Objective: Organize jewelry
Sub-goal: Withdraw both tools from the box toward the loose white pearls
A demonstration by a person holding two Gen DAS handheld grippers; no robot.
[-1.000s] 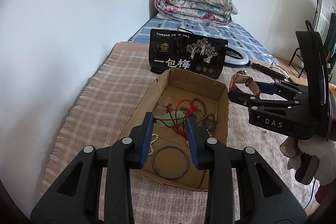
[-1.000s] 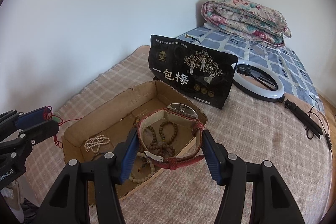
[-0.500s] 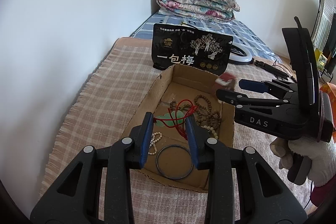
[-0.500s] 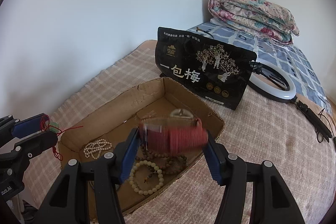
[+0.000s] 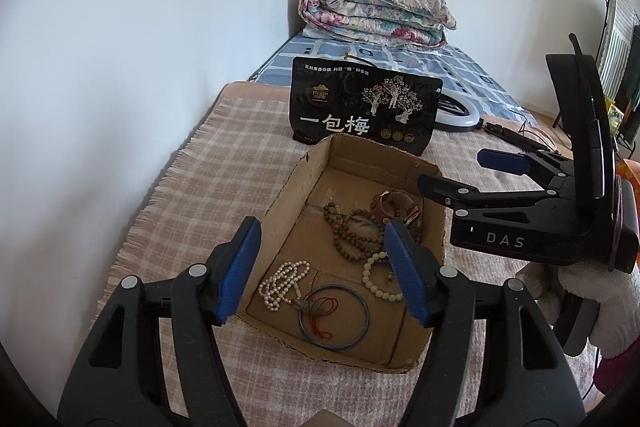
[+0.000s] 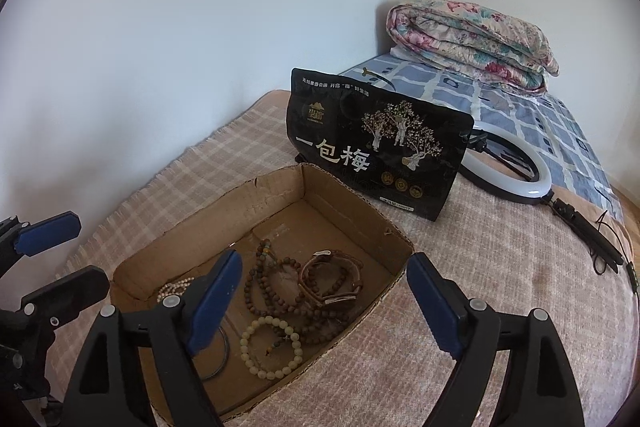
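Note:
An open cardboard box (image 5: 304, 187) (image 6: 256, 187) lies on the bed. My left gripper (image 5: 322, 273) (image 6: 66, 257) hangs over its near end, jaws opening, nothing between them. Below it a green pendant on red cord (image 5: 316, 309) rests inside a blue bangle (image 5: 360, 327), beside a pearl strand (image 5: 280, 283). My right gripper (image 6: 324, 301) (image 5: 460, 171) hovers over the box's other side, jaws opening and empty. A brown-strapped watch (image 6: 332, 279) (image 5: 390, 207) lies on brown wooden beads (image 6: 272, 291), near a cream bead bracelet (image 6: 272, 347).
A black snack bag (image 5: 360, 111) stands just behind the box. A ring light (image 6: 532, 175) and its cable lie at the right. A folded floral quilt (image 5: 376, 11) sits at the bed's far end. A white wall runs along the left. A gloved hand (image 5: 600, 307) holds the right gripper.
Both grippers have opened. The pendant on its red cord left the left jaws and now lies in the box. The watch dropped from the right jaws onto the beads.

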